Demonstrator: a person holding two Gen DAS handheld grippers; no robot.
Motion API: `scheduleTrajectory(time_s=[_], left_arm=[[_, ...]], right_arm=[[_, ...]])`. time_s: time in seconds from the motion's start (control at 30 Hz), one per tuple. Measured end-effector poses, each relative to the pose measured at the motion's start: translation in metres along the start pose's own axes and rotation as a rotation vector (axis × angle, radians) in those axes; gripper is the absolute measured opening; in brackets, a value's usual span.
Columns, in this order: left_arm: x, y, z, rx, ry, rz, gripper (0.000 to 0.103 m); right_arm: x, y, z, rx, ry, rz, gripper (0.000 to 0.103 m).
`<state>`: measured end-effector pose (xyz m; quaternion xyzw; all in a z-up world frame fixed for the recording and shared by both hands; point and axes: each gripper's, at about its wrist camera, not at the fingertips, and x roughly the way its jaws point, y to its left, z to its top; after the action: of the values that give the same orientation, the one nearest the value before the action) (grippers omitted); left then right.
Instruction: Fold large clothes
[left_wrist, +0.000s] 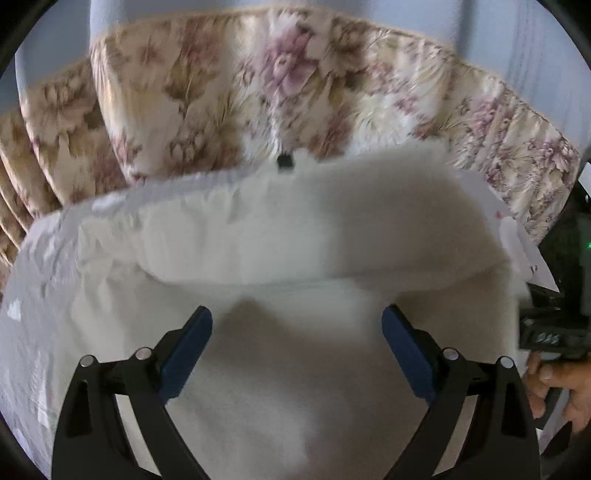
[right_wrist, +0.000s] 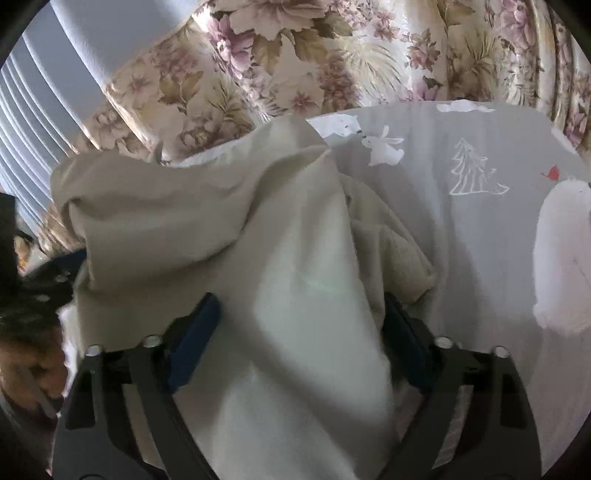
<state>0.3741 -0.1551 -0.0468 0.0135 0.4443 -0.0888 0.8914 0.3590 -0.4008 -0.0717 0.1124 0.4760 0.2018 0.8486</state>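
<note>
A large cream-white garment (left_wrist: 280, 236) lies bunched on a grey printed sheet (left_wrist: 40, 258), with a thick folded band across its far side. My left gripper (left_wrist: 297, 317) is open just above the garment, its blue pads (left_wrist: 188, 343) wide apart, holding nothing. In the right wrist view the same garment (right_wrist: 207, 218) lies in loose folds. My right gripper (right_wrist: 301, 306) is open, with cloth lying between its wide-spread blue pads (right_wrist: 195, 339). The other gripper's black body (left_wrist: 561, 280) and the hand holding it show at the right edge of the left wrist view.
The grey sheet (right_wrist: 461, 229) has white rabbit and tree prints. A floral cushion or sofa back (left_wrist: 280, 92) rises right behind the garment, and it shows in the right wrist view (right_wrist: 295, 62). A pale ribbed wall (right_wrist: 40, 99) stands at the far left.
</note>
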Motion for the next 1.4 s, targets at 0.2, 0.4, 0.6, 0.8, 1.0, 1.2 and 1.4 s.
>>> scheduleTrajectory(time_s=[0.2, 0.4, 0.6, 0.8, 1.0, 1.2, 1.4], left_arm=[[0.022, -0.001, -0.004, -0.007, 0.035, 0.031, 0.093], [0.036, -0.003, -0.003, -0.007, 0.067, 0.077, 0.098], [0.044, 0.017, 0.007, -0.12, 0.118, 0.019, 0.102], [0.04, 0.03, 0.0, -0.135, 0.057, -0.019, 0.1], [0.009, 0.05, -0.008, -0.12, -0.02, 0.03, 0.097], [-0.032, 0.087, -0.01, -0.135, -0.095, 0.047, 0.097], [-0.065, 0.139, -0.014, -0.183, -0.153, 0.078, 0.097]], right_arm=[[-0.007, 0.016, 0.007, -0.049, 0.015, 0.071, 0.018], [-0.044, 0.047, 0.02, -0.069, -0.056, 0.164, 0.012], [-0.059, 0.111, 0.03, -0.122, -0.073, 0.19, 0.012], [-0.047, 0.141, 0.024, -0.022, -0.128, 0.178, 0.012], [-0.042, 0.162, 0.026, 0.026, -0.171, 0.185, 0.012], [-0.036, 0.185, 0.033, 0.029, -0.182, 0.193, 0.012], [-0.021, 0.227, 0.035, -0.001, -0.181, 0.193, 0.013]])
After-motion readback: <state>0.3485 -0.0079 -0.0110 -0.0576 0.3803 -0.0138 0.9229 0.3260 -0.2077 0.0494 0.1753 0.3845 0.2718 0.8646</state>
